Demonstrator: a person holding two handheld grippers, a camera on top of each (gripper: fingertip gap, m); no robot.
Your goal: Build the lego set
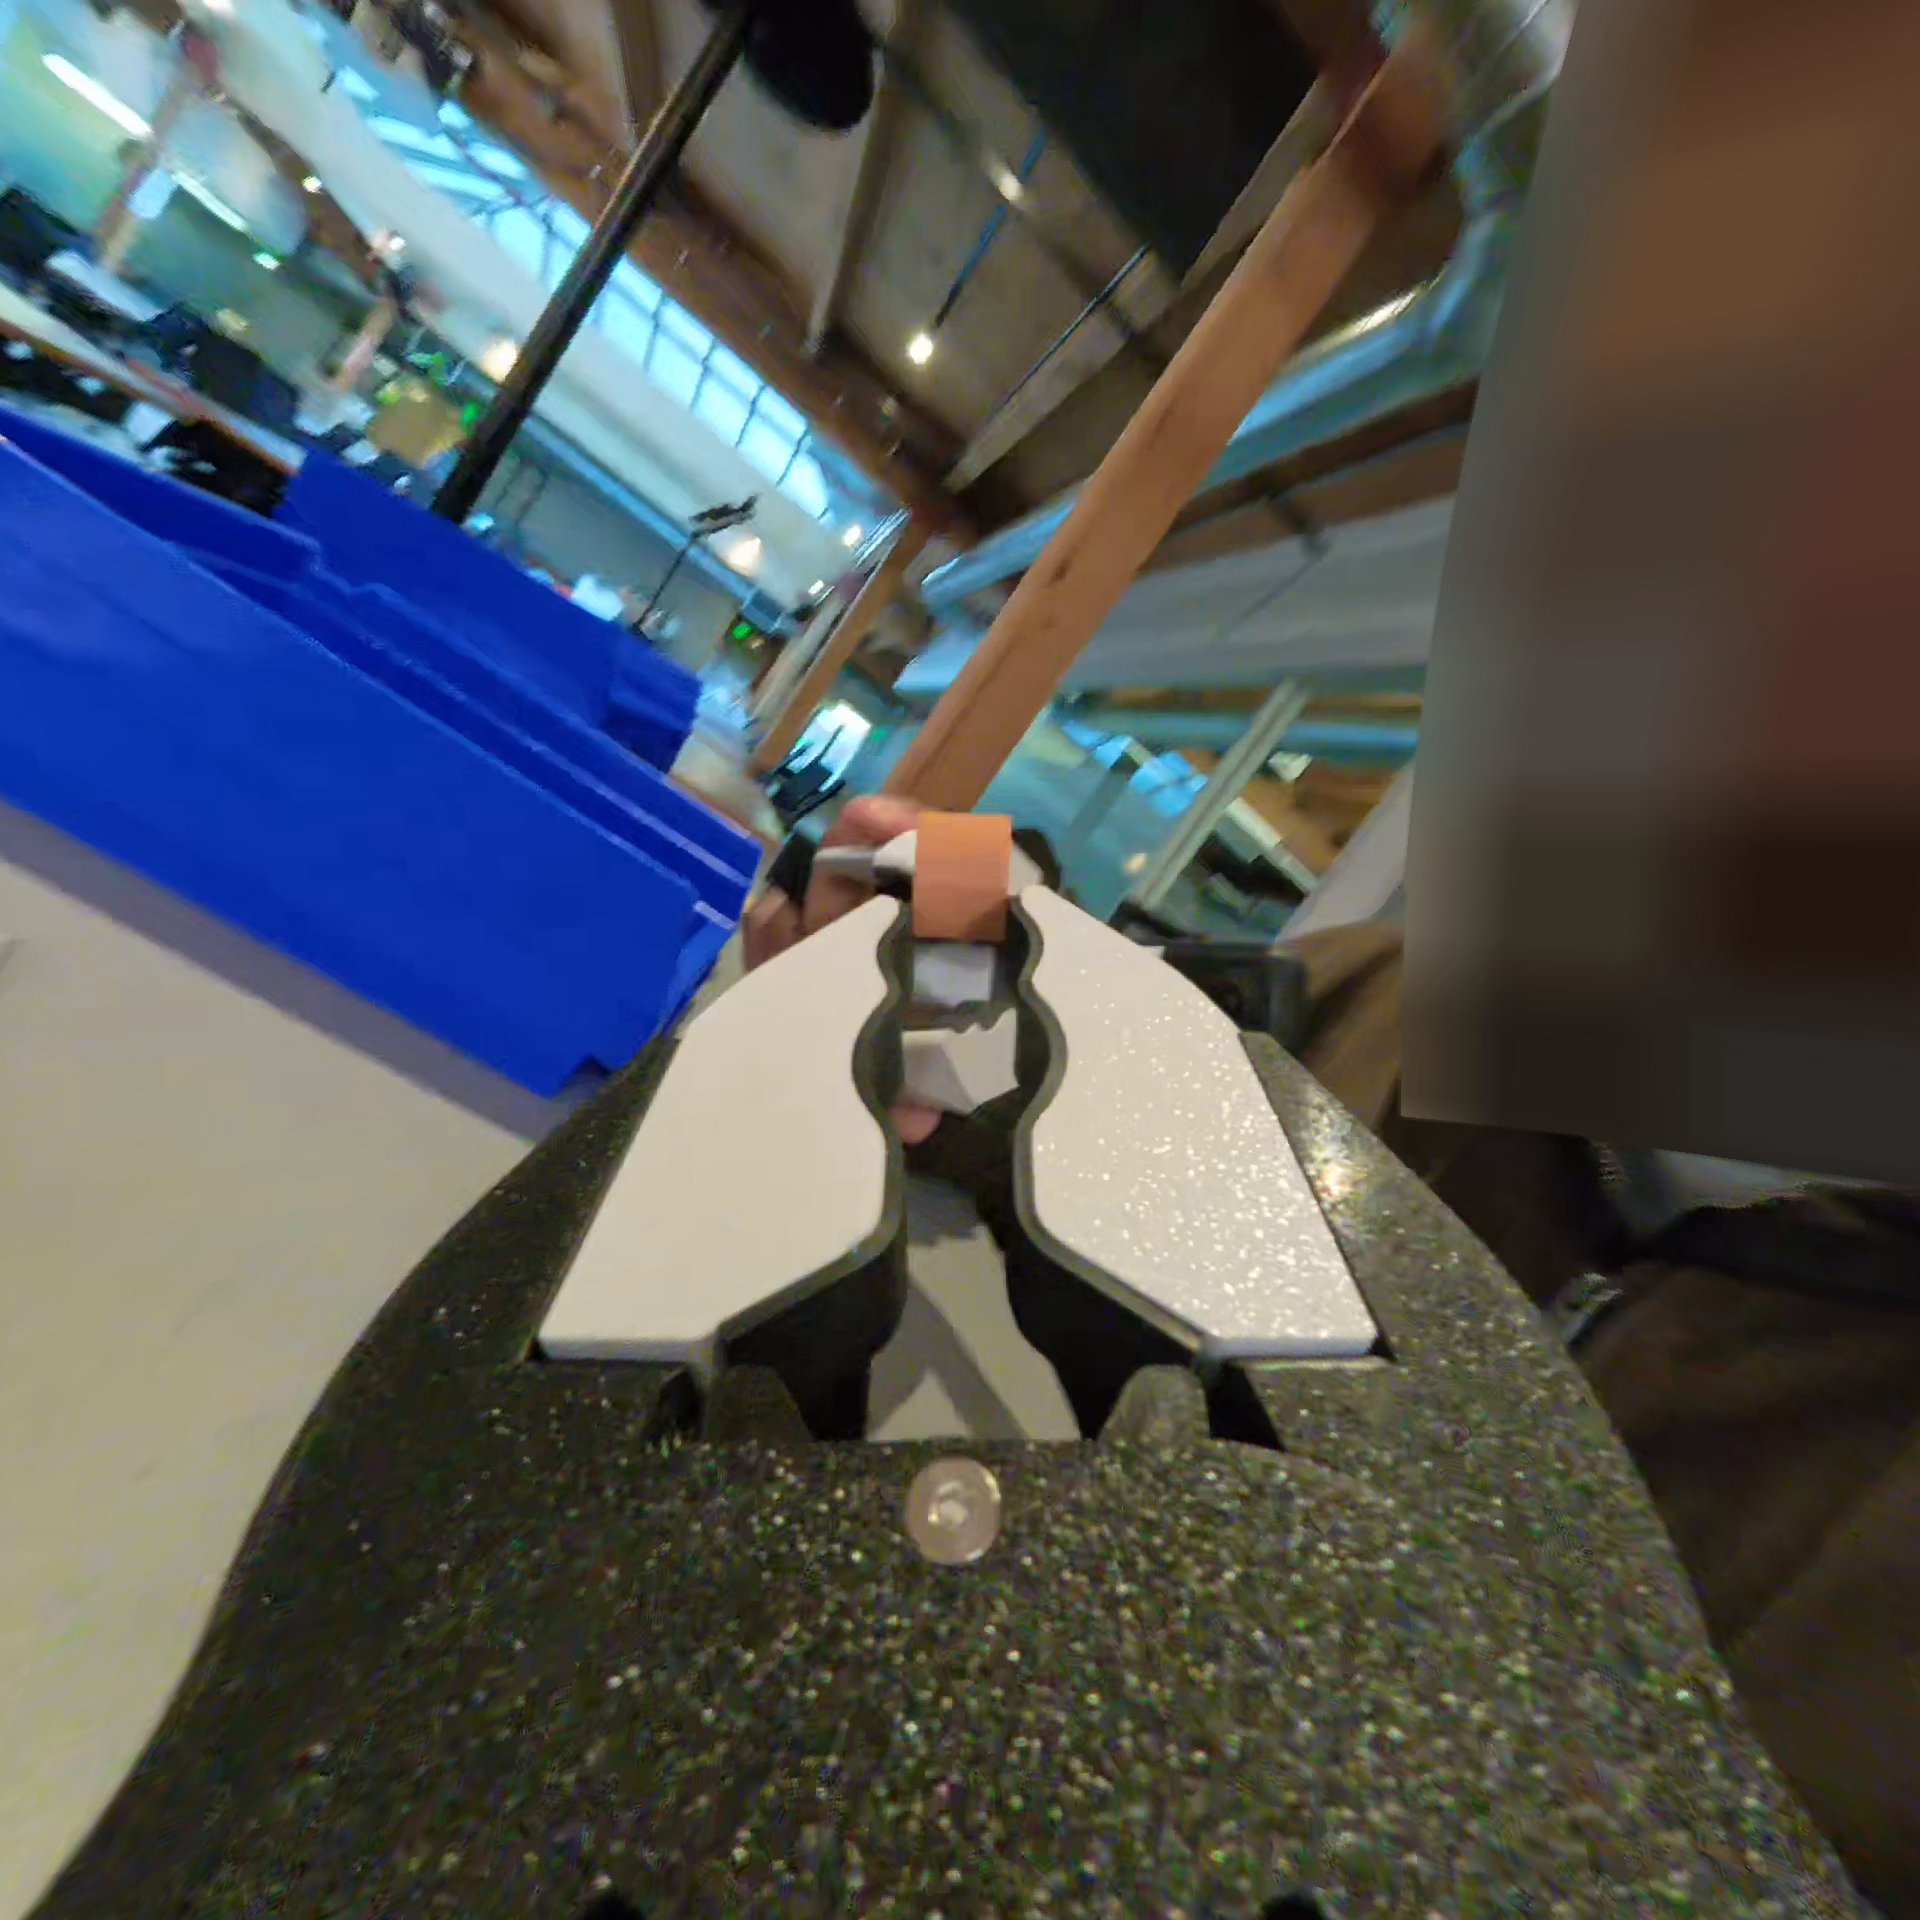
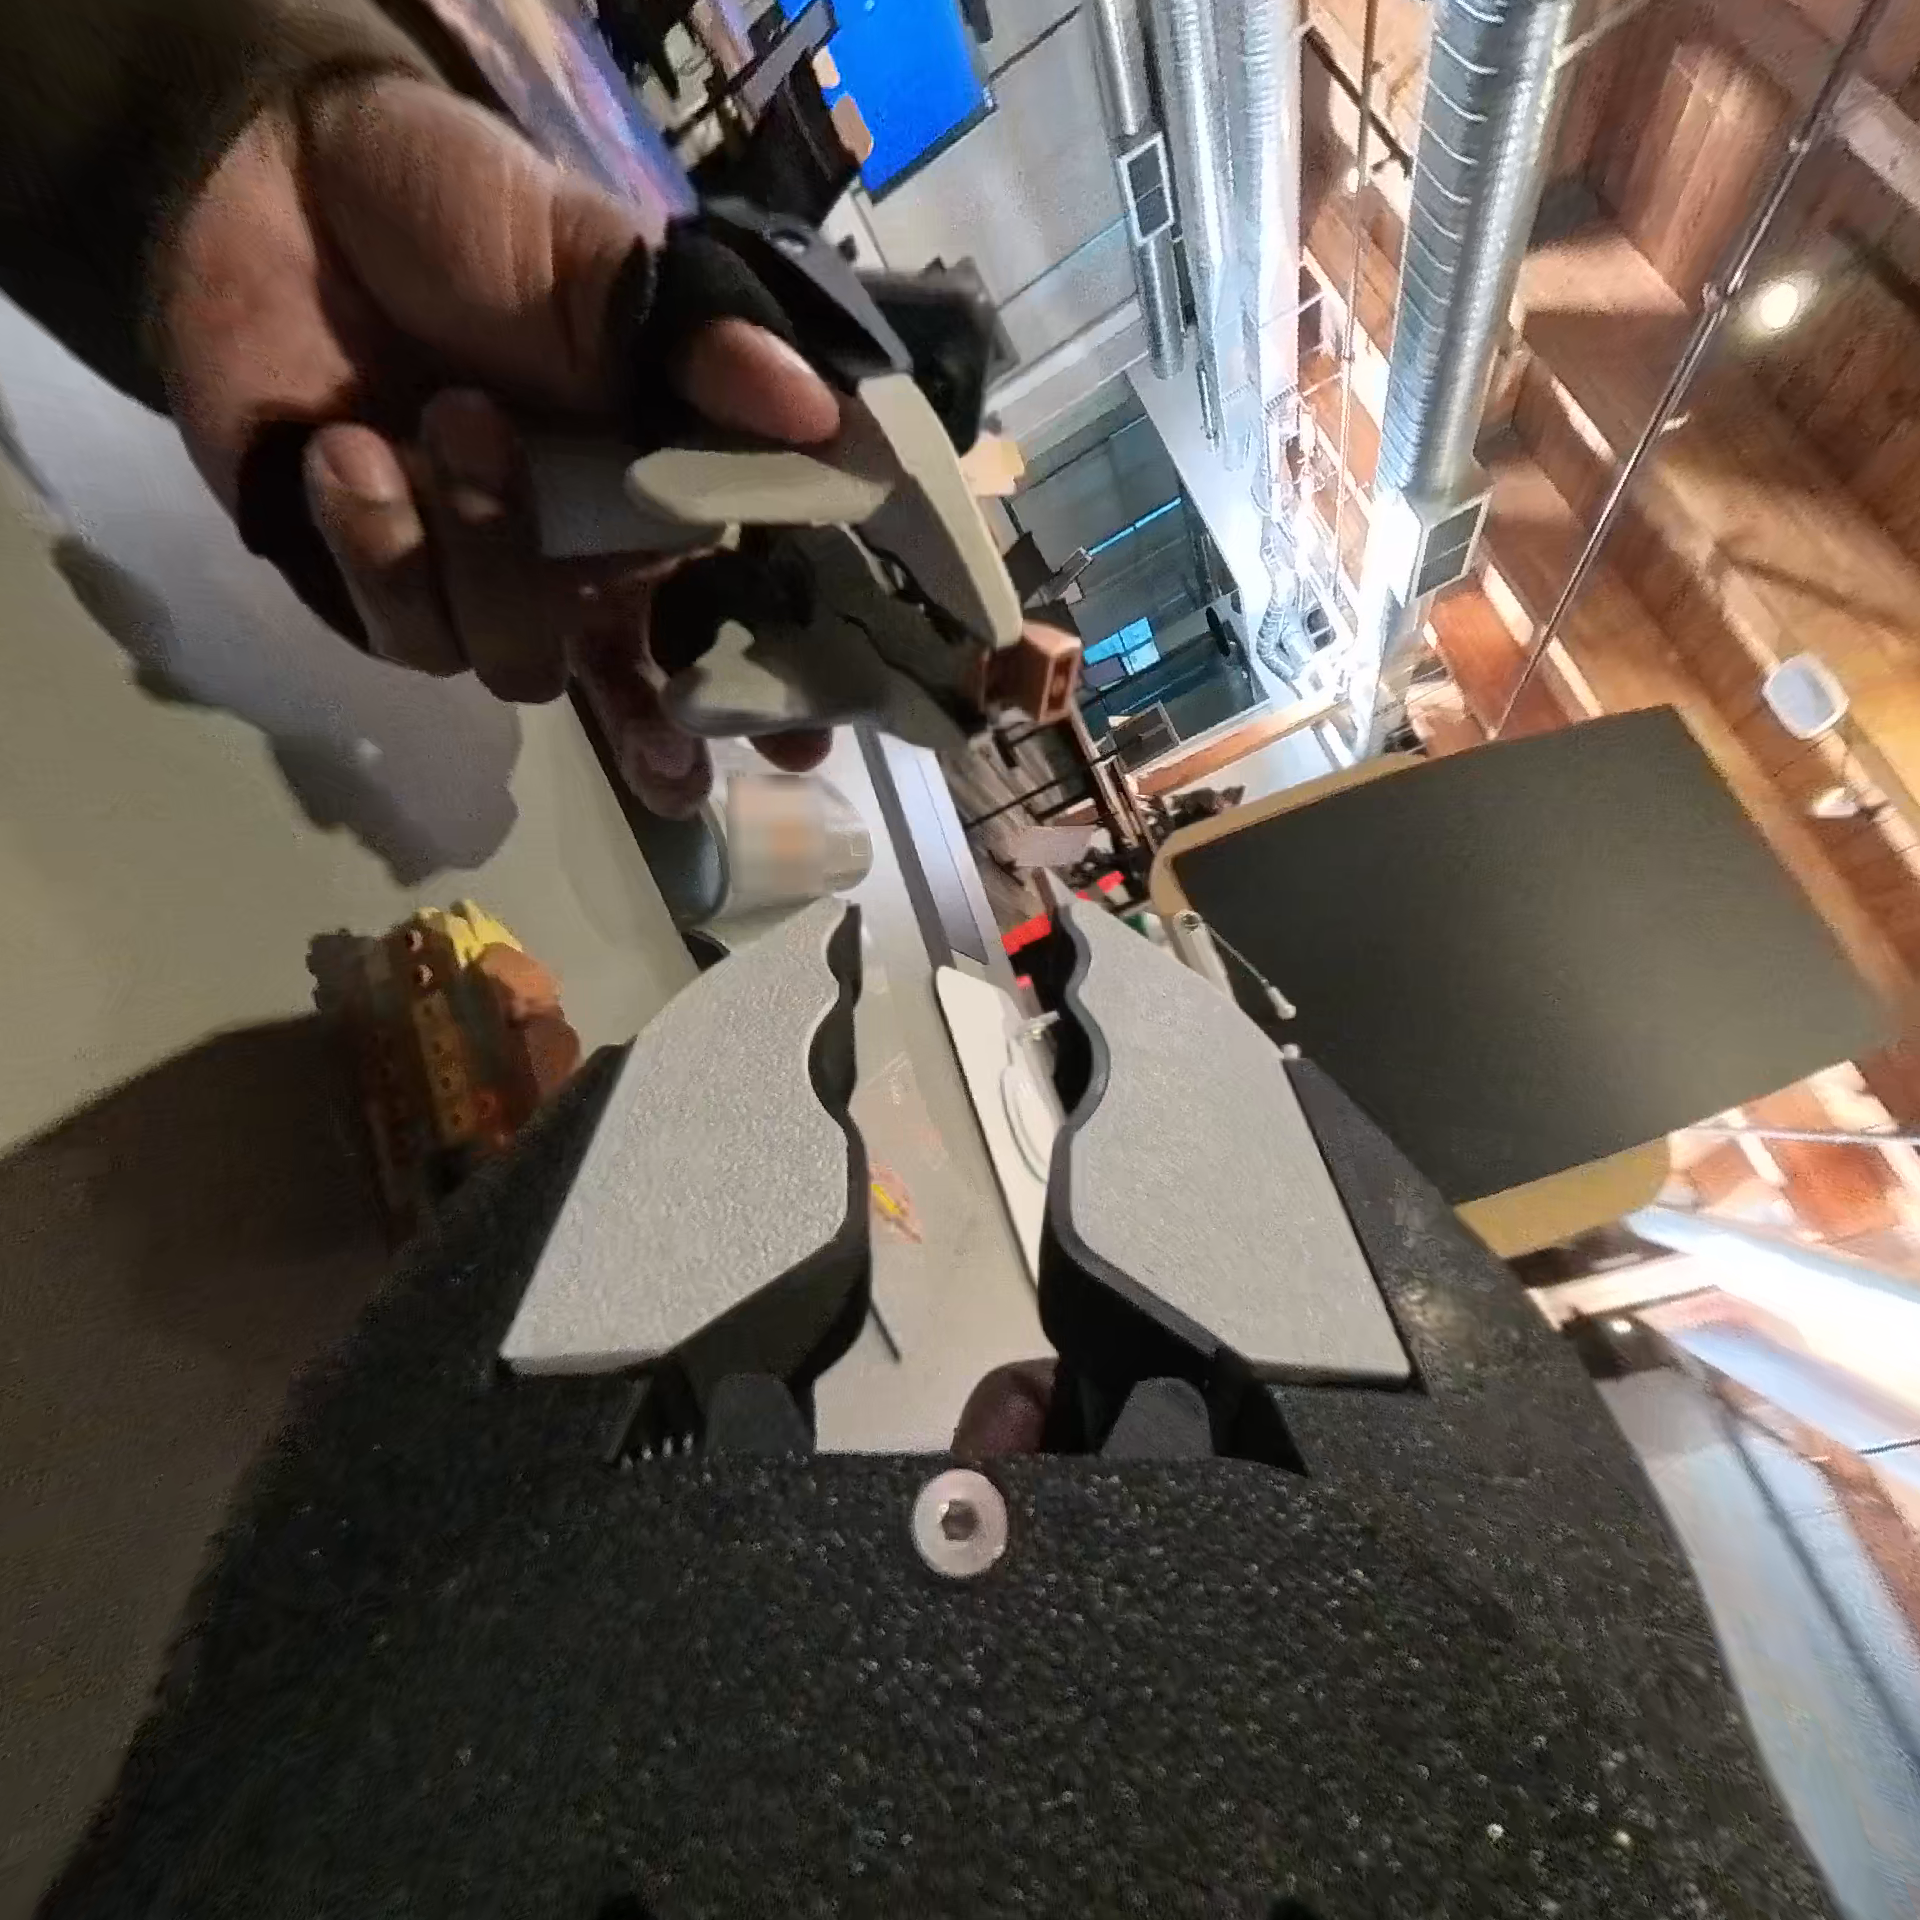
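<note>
My left gripper [image 1: 961,920] is shut on a small orange-brown brick [image 1: 961,873], pinched at the fingertips and held up in the air. In the right wrist view the same brick [image 2: 1042,677] sits at the tip of the left gripper [image 2: 987,686], which a hand [image 2: 436,270] holds at the upper left. My right gripper [image 2: 961,935] is open and empty, below and apart from the brick. A partly built model [image 2: 447,1039] of yellow and brown bricks stands on the grey table [image 2: 156,831] to the left of my right gripper.
Blue bins [image 1: 312,727] stand on the table at the left in the left wrist view. A black panel with a wooden edge [image 2: 1507,956] lies to the right of my right gripper. A blurred white container [image 2: 790,842] stands on the table beyond my right fingers. The tips of one gripper are about 4 cm away from the tips of the other.
</note>
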